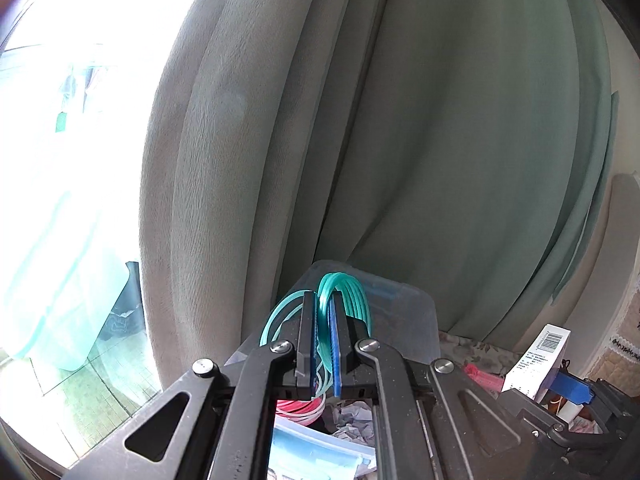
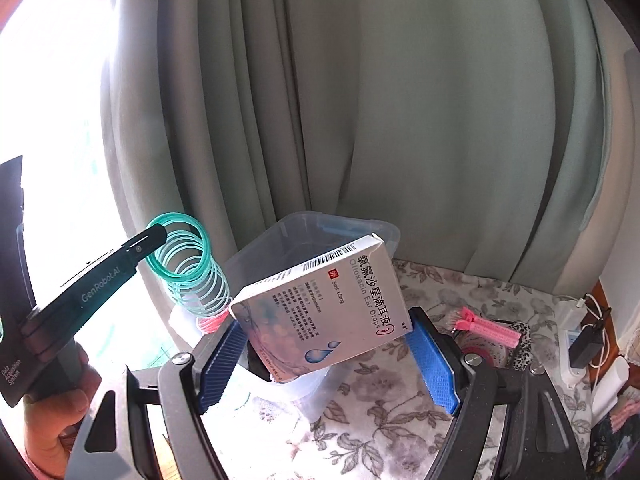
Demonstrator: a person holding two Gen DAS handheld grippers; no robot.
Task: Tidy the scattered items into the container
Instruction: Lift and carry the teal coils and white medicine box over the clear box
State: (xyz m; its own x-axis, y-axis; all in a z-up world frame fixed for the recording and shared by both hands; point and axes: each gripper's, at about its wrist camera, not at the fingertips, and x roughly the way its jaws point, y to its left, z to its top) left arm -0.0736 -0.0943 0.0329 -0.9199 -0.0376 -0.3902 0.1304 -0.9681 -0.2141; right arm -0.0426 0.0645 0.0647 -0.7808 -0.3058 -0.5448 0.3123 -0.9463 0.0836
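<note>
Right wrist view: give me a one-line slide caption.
Right gripper holds an ear-drops box before the clear container, while the left gripper lifts a teal spring toy.

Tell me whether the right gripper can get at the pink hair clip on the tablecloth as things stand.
Probably not yet: the right gripper is shut on the ear drops box. The pink hair clip lies uncovered on the floral tablecloth, so only the box blocks it.

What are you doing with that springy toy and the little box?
A person is tidying up with two hand-held grippers. The left gripper is pinching a green spring toy, lifted above the clear plastic tub. The right gripper holds a box of ear drops just in front of the tub. A pink comb still lies on the flowered tablecloth.
</note>
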